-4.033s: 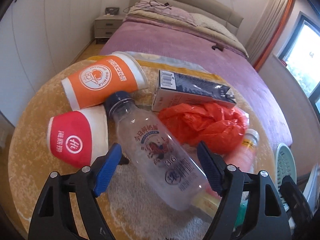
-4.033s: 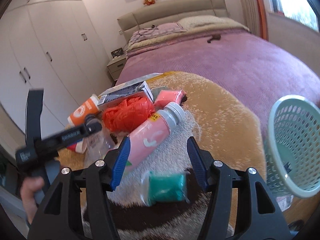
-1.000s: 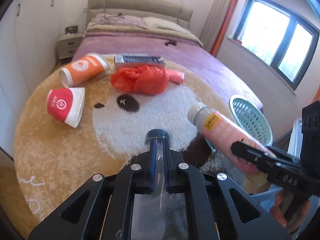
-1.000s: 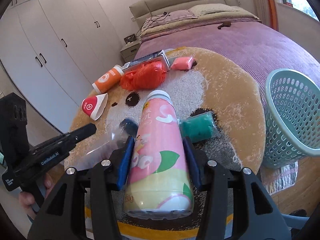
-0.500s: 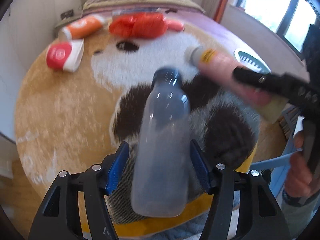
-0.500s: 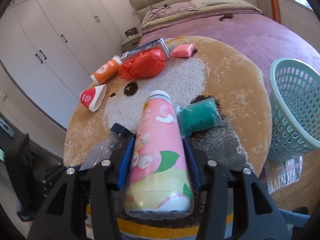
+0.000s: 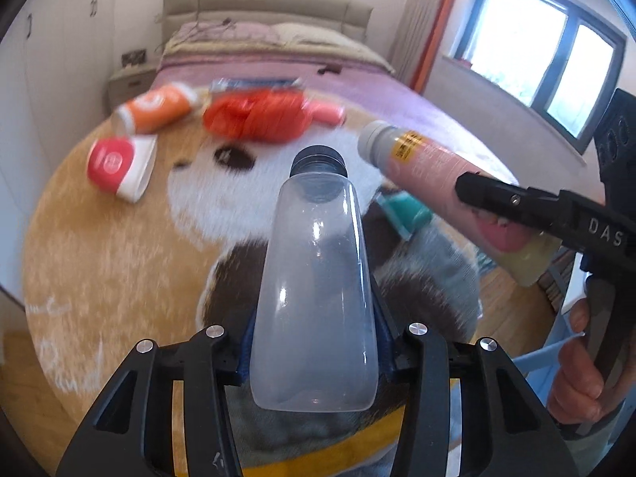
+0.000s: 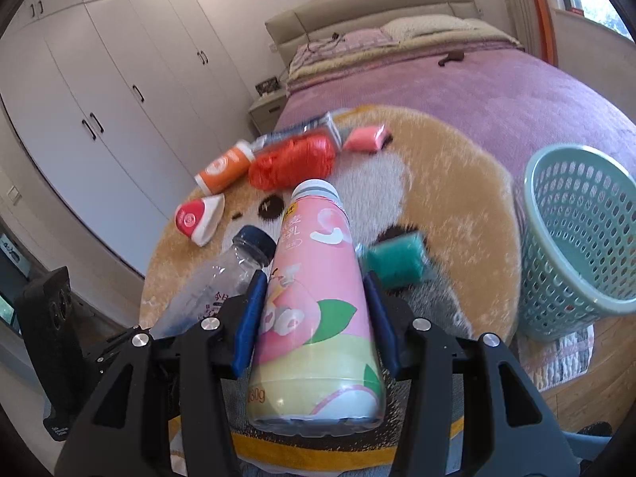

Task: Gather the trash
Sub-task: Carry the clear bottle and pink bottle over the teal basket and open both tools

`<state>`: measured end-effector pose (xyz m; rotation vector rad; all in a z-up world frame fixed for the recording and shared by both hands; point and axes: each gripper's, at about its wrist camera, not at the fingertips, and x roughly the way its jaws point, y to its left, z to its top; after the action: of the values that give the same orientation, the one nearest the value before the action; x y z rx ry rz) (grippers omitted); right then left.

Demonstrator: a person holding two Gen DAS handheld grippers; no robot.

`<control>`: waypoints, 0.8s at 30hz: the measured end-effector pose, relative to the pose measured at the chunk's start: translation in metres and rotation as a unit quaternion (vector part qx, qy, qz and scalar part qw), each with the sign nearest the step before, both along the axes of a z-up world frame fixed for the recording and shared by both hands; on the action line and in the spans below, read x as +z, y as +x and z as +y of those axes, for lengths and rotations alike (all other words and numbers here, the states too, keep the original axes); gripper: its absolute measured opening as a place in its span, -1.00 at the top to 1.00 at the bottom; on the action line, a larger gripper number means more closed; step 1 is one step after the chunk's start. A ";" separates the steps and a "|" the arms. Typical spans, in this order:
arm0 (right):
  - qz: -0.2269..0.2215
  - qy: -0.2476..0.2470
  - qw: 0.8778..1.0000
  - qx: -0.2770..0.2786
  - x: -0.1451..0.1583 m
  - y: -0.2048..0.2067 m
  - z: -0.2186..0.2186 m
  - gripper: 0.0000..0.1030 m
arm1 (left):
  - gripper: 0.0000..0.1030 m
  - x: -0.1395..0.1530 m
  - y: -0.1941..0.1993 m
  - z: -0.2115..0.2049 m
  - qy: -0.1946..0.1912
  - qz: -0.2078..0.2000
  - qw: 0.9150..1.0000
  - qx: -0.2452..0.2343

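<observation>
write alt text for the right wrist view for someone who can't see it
The right gripper holds a pink bottle between its blue pads, above a round tan rug. A clear bottle in the left gripper shows at its left. On the rug lie two cups, a red bag, a pink packet and a teal packet; a green mesh basket stands at the right.

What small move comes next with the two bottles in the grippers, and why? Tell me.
Probably swing the right gripper toward the green basket and drop the pink bottle in. It is clamped and lifted, and the basket stands open on that side. The left gripper is closing on the clear bottle and can follow.
</observation>
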<state>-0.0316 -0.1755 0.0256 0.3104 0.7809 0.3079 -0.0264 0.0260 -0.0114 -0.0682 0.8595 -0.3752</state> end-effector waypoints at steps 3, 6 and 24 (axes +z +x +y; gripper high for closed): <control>-0.017 0.001 1.000 -0.018 0.010 0.001 -0.014 0.10 | 0.15 0.014 0.008 -0.012 -0.007 -0.018 1.000 -0.009; -0.033 -0.007 0.998 -0.047 0.019 0.001 -0.034 0.10 | 0.15 0.026 0.024 -0.034 -0.014 -0.036 0.999 -0.029; 0.004 -0.010 0.958 -0.286 -0.019 0.022 -0.238 0.10 | 0.15 0.041 0.116 -0.249 -0.024 -0.021 0.986 -0.164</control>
<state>-0.0098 -0.4138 0.0071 0.5024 0.6699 -0.2468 0.0899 -0.2230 0.0295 0.0383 0.8203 -0.7035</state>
